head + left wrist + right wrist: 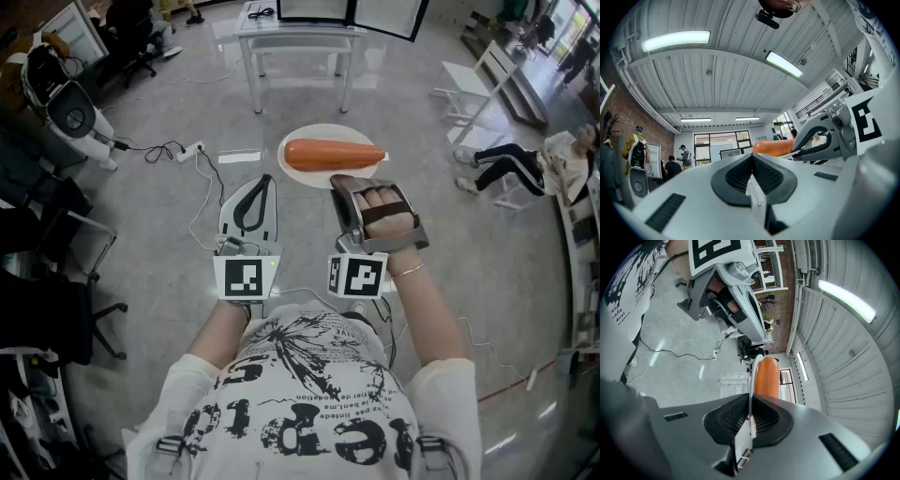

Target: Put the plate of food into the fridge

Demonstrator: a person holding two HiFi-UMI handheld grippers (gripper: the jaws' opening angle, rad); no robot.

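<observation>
A white plate (309,133) carries one long orange piece of food (333,155) and hangs level above the grey floor, in front of me. My right gripper (343,184) is shut on the plate's near rim. In the right gripper view the plate (752,376) runs edge-on between the closed jaws of that gripper (750,405), with the orange food (767,378) lying on it. My left gripper (265,181) is to the left of the plate, apart from it. In its own view the left gripper (752,160) is shut with nothing in it, and the food (771,146) shows off to the right.
A white-framed glass table (298,42) stands ahead beyond the plate. White chairs (478,80) and a seated person (516,164) are at the right. A power strip with cables (192,150) lies on the floor at the left, near dark office chairs (56,234).
</observation>
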